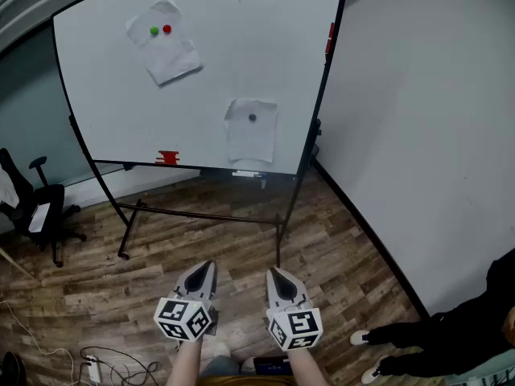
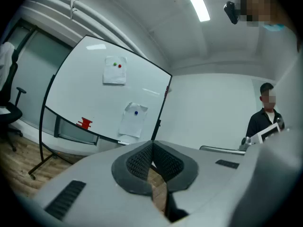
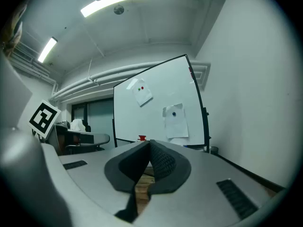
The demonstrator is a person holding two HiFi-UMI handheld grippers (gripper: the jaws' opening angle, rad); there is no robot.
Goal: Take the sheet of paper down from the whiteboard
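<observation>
A whiteboard [image 1: 105, 95] on a wheeled stand faces me across the wood floor. Two paper sheets hang on it. The upper sheet [image 1: 164, 42] is tilted and pinned by a green and a red magnet. The lower sheet [image 1: 251, 131] hangs near the board's right edge under one dark magnet [image 1: 252, 117]; it also shows in the gripper views [image 2: 133, 120] [image 3: 175, 120]. My left gripper [image 1: 203, 270] and right gripper [image 1: 276, 276] are held side by side low in front of me, well short of the board. Both are shut with nothing between the jaws.
A red object [image 1: 167, 158] sits on the board's tray. A black office chair [image 1: 32, 199] stands at the left. Cables and a power strip [image 1: 96, 367] lie at the lower left. A person in dark clothes [image 1: 451, 328] stands by the white wall at the right.
</observation>
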